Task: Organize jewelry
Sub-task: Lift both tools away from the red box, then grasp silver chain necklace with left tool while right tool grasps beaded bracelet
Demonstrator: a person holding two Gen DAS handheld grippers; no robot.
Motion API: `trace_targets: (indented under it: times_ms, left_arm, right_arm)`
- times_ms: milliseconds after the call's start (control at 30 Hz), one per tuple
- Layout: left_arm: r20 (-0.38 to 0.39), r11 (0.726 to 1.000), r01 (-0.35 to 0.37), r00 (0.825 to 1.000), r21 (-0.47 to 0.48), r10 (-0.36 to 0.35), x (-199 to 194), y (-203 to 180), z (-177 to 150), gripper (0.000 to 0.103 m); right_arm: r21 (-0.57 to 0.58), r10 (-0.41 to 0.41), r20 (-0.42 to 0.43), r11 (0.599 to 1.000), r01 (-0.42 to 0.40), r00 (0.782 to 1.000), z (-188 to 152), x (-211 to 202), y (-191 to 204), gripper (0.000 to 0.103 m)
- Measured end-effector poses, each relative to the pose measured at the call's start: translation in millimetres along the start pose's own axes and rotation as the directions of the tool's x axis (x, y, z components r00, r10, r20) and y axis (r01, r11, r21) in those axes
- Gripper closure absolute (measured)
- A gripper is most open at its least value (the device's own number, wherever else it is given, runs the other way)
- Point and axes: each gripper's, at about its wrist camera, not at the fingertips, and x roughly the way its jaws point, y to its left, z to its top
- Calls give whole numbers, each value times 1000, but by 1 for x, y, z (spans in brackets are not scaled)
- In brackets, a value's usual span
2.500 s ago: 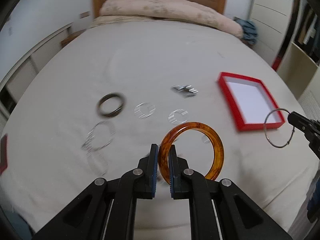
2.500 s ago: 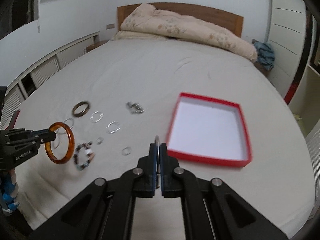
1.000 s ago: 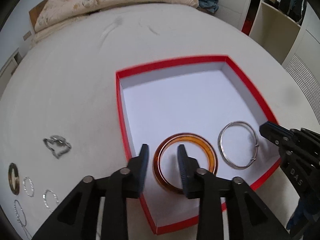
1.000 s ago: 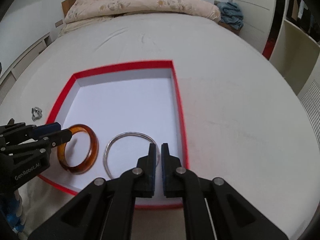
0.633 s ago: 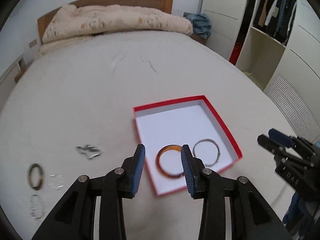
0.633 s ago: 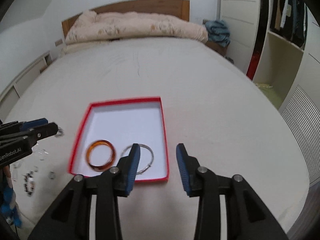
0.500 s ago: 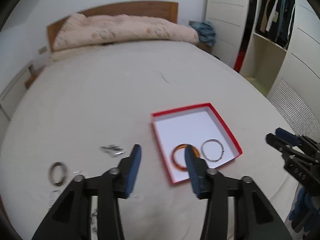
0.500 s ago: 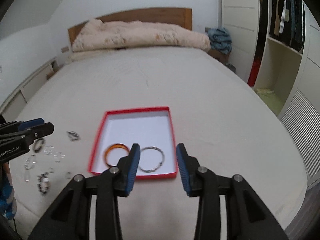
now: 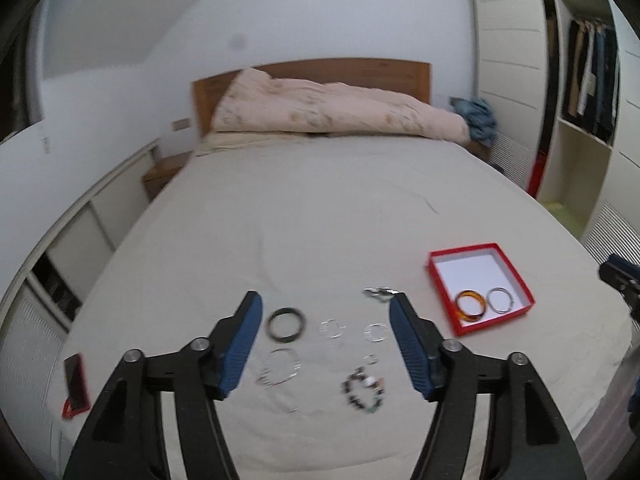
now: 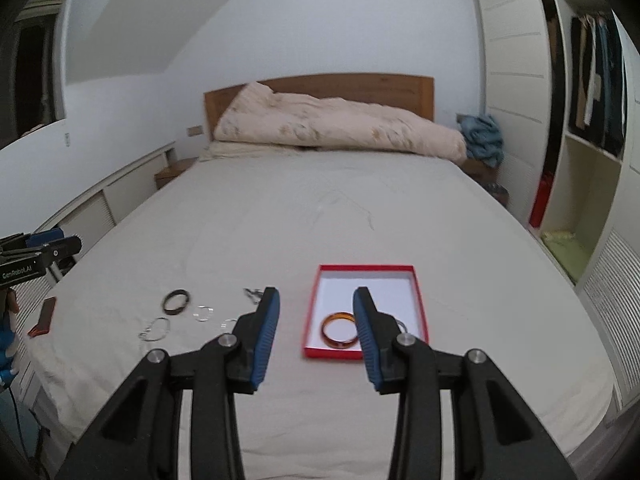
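A red box (image 9: 439, 276) (image 10: 312, 320) lies on the bed and holds an amber bangle (image 9: 471, 306) (image 10: 338, 329) and a thin silver bangle (image 9: 500, 300). Left of it lie a dark bangle (image 9: 286, 323) (image 10: 176, 301), several small silver rings (image 9: 332, 327), a silver chain bracelet (image 9: 280, 372), a beaded bracelet (image 9: 363, 394) and a silver piece (image 9: 380, 293). My left gripper (image 9: 326, 340) is wide open and empty, high above the loose jewelry. My right gripper (image 10: 316, 330) is open and empty, raised well back from the box.
A red phone (image 9: 75, 380) (image 10: 43, 315) lies at the bed's left edge. A folded duvet (image 9: 332, 108) is at the headboard. Wardrobe shelves (image 10: 588, 152) stand to the right, low cabinets to the left.
Both grippers released the bangles into the box, opened, and pulled up and back. The left view has swung left over the loose jewelry.
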Motion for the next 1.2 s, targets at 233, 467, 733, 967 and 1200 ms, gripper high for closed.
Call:
trace_targets:
  times_ms: [233, 467, 733, 967, 1200]
  left_arm:
    - [5, 997, -49, 999, -57, 49, -25, 46, -30, 36]
    - [-62, 988, -75, 996, -137, 67, 3, 73, -61, 36]
    - [-180, 967, -87, 983, -240, 43, 80, 93, -110, 34]
    - [-290, 956, -85, 957, -282, 0, 152, 94, -144, 34]
    - [-383, 959, -97, 924, -266, -12, 213, 96, -163, 34]
  right_arm:
    - [-27, 42, 29, 999, -41, 999, 3, -25, 36, 59]
    - [-33, 89, -36, 995, -90, 995, -10, 5, 58, 59]
    - [-34, 175, -174, 982, -184, 969, -47, 87, 82, 59]
    - [-33, 256, -313, 960, -280, 915, -86, 167, 116, 59]
    - [-16, 285, -420, 947, -321, 862, -120, 224, 137, 59]
